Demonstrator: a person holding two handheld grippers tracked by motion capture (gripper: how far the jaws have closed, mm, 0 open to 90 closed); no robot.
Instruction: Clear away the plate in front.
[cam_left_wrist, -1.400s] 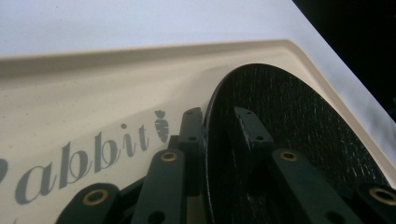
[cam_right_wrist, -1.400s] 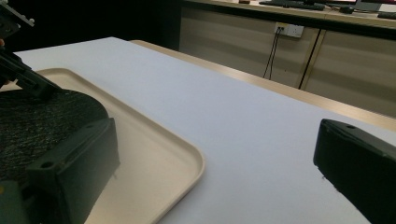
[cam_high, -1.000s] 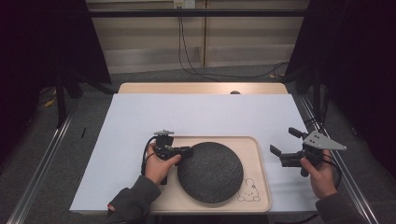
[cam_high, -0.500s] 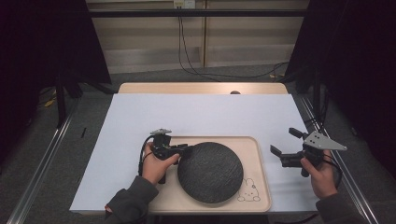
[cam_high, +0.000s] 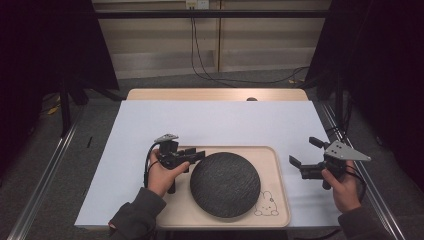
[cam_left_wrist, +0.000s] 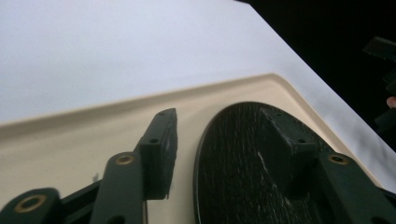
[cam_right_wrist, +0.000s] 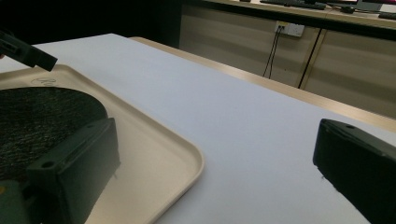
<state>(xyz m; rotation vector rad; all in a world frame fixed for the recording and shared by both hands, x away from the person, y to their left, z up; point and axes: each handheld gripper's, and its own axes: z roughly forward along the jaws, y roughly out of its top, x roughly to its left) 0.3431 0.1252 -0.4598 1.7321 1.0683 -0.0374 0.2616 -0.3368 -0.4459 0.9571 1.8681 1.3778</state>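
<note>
A round dark slate plate (cam_high: 225, 184) lies on a beige tray (cam_high: 180, 215) near the table's front edge. My left gripper (cam_high: 199, 155) is at the plate's upper left rim. In the left gripper view it (cam_left_wrist: 224, 140) stands open, one jaw over the bare tray (cam_left_wrist: 93, 140), the other over the plate (cam_left_wrist: 243, 158), the rim between them. My right gripper (cam_high: 306, 151) hovers just right of the tray, open and holding nothing. In the right gripper view it (cam_right_wrist: 217, 168) frames the tray's corner (cam_right_wrist: 187, 158), with the plate (cam_right_wrist: 42, 121) at the left.
A white sheet (cam_high: 215, 122) covers the table, bare behind the tray. A rabbit drawing (cam_high: 265, 206) marks the tray's front right corner. A small dark object (cam_high: 251, 99) sits at the wooden back edge. The table edge is close to the right hand.
The left gripper has drifted slightly left and away along the plate's rim. The right gripper, plate and tray have stayed put.
</note>
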